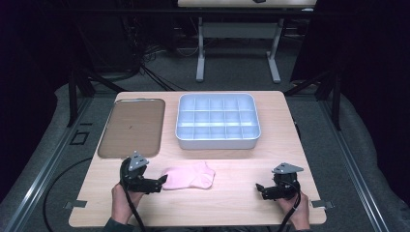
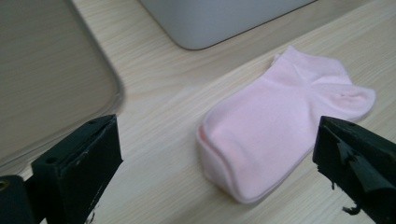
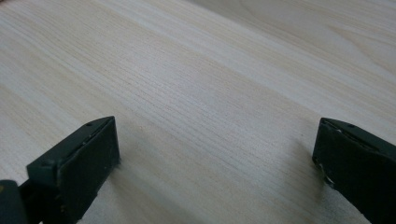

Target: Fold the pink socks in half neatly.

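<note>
A pale wooden table (image 1: 290, 121) seen from above, with a person's forearms entering at its near edge, each hand holding a two-jaw gripper. A pink ankle sock (image 1: 189, 176) lies flat near the middle of the near edge, its long axis running roughly parallel to that edge, with the rounded end toward the left and the cuff end toward the right.

The left gripper (image 1: 161, 181) sits just beside the sock's left end, pointing along the sock's length. In the left gripper view the sock (image 2: 280, 135) lies straight ahead between the two black jaws, which stand wide apart and hold nothing; its near folded end is closest.

The right gripper (image 1: 259, 188) rests near the right part of the near edge, well apart from the sock, pointing left toward it. In the right gripper view its jaws are also spread wide, with bare wood between them.

Toward the far edge lie a brown tray (image 1: 131, 128), left of centre, and a grey compartment box (image 1: 217, 141) in the middle, its cells empty.

The left gripper is clearly the nearer one, so any pick-up most likely falls to it.
</note>
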Demonstrator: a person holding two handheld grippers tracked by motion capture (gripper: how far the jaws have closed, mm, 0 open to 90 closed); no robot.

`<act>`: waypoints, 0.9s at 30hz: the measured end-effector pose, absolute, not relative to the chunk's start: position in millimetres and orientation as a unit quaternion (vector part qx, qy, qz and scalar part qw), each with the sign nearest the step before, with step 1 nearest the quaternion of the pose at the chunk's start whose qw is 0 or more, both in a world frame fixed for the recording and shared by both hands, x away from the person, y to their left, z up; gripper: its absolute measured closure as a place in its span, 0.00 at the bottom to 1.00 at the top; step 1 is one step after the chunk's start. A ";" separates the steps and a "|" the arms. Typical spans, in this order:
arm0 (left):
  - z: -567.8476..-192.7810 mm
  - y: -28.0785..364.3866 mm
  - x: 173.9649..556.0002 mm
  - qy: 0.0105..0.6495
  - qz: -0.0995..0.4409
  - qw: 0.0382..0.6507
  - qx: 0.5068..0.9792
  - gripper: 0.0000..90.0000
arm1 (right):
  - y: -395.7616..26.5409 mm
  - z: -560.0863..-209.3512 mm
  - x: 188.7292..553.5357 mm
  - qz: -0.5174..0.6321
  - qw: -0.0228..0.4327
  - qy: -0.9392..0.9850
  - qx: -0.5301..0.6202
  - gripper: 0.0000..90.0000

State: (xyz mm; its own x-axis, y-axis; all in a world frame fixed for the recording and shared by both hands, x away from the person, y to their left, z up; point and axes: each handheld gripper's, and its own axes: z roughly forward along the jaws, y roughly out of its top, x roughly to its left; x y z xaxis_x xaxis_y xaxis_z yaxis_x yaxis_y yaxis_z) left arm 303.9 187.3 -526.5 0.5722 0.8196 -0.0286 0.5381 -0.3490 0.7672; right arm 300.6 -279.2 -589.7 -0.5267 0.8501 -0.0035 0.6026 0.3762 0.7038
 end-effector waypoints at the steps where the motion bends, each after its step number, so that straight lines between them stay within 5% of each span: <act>1: -525.8 177.5 306.1 0.415 0.177 0.383 0.806 0.00 | -279.1 -589.8 300.6 0.333 0.186 0.808 0.449 0.00; 21: -540.2 109.8 314.8 0.368 0.134 0.360 0.847 0.00 | -278.4 -590.7 300.3 0.338 0.190 0.804 0.451 0.00; 27: -551.5 105.9 323.9 0.384 0.128 0.338 0.850 0.10 | -278.4 -590.7 300.2 0.338 0.190 0.804 0.451 0.00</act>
